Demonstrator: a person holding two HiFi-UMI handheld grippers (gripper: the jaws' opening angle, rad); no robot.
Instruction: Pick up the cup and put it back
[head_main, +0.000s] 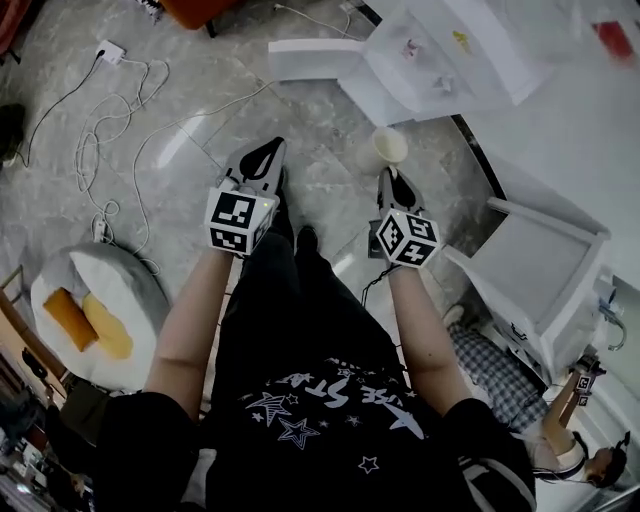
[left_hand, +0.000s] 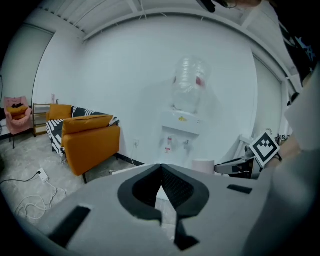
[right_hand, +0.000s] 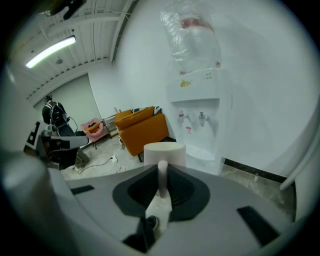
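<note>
While the left gripper (head_main: 262, 158) is sitting closed and empty, the right gripper (head_main: 392, 180) is pinching the cup (head_main: 389, 146) by its rim.

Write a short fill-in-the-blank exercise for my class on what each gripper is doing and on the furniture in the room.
1. The right gripper is clamped on the wall of a pale ____.
2. The left gripper holds nothing, and its jaws are ____.
3. The sofa by the white wall is ____ in colour.
Missing words: cup; shut; orange.
</note>
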